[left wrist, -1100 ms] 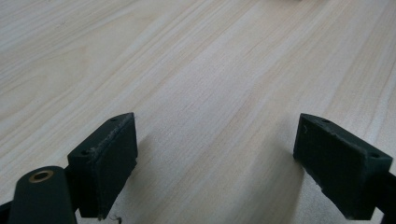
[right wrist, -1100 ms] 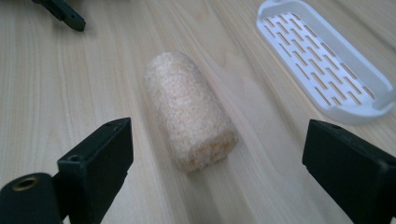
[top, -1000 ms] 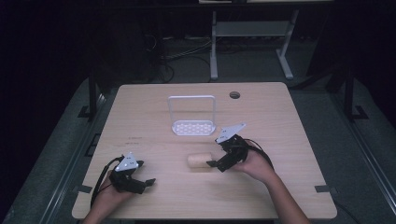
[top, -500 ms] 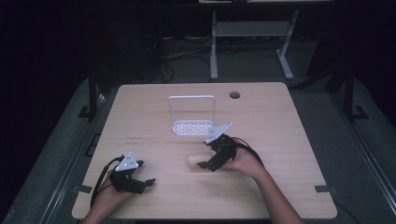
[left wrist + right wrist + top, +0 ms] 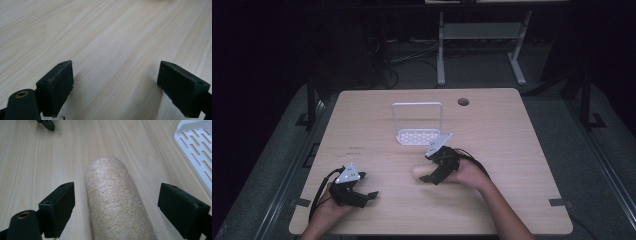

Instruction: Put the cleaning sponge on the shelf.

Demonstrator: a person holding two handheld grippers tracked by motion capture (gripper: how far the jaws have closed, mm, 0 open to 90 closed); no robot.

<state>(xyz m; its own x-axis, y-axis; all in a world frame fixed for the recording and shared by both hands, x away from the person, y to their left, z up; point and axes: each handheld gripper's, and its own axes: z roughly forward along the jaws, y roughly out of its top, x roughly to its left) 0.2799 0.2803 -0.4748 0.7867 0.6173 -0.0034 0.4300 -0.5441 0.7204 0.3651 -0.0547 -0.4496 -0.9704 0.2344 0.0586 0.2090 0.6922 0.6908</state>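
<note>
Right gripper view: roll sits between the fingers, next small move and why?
Probably close the right gripper on the loofah roll. The roll lies on the table lengthwise between the fingers, a gap on each side; the jaws have just been closing.

A light wooden table (image 5: 512, 150) carries two things. A white slotted rack (image 5: 418, 135) with an upright frame stands near its middle, slightly toward the far side. A pale fibrous roll (image 5: 112, 197) lies flat just nearer than the rack. A round hole (image 5: 463, 102) sits by the far edge.
</note>
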